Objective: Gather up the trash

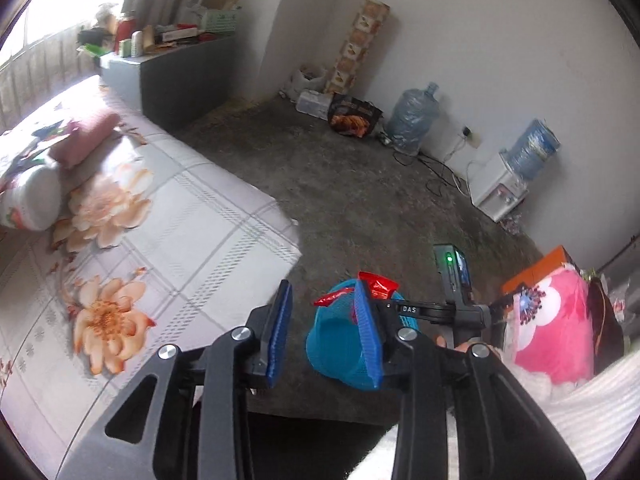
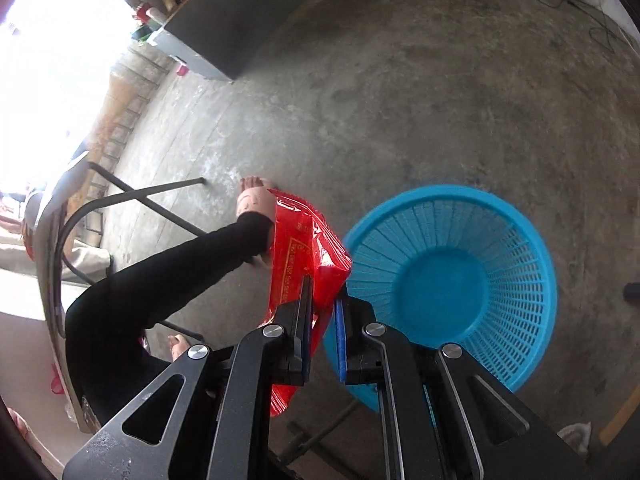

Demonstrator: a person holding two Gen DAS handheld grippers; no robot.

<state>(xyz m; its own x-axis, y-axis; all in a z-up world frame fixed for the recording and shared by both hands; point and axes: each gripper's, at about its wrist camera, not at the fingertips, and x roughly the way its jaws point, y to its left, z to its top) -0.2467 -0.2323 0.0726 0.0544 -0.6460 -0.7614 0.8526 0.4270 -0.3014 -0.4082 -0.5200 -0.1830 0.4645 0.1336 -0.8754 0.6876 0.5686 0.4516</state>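
Note:
A blue mesh trash basket [image 2: 452, 288] stands on the concrete floor; its inside looks bare. It also shows in the left wrist view [image 1: 340, 344]. My right gripper [image 2: 324, 304] is shut on a red plastic wrapper [image 2: 304, 248] and holds it just left of the basket's rim. The wrapper [image 1: 374, 286] and the right gripper [image 1: 408, 310] show above the basket in the left wrist view. My left gripper [image 1: 324, 312] is open and empty, above the floor between the bed and the basket.
A bed with a floral sheet [image 1: 132, 220] fills the left. A person's leg in black [image 2: 180, 272] and folding chair legs [image 2: 160, 192] are left of the wrapper. Water jugs [image 1: 412, 120], a white dispenser [image 1: 500, 192], cables and bags line the far wall. A pink cushion [image 1: 556, 320] lies right.

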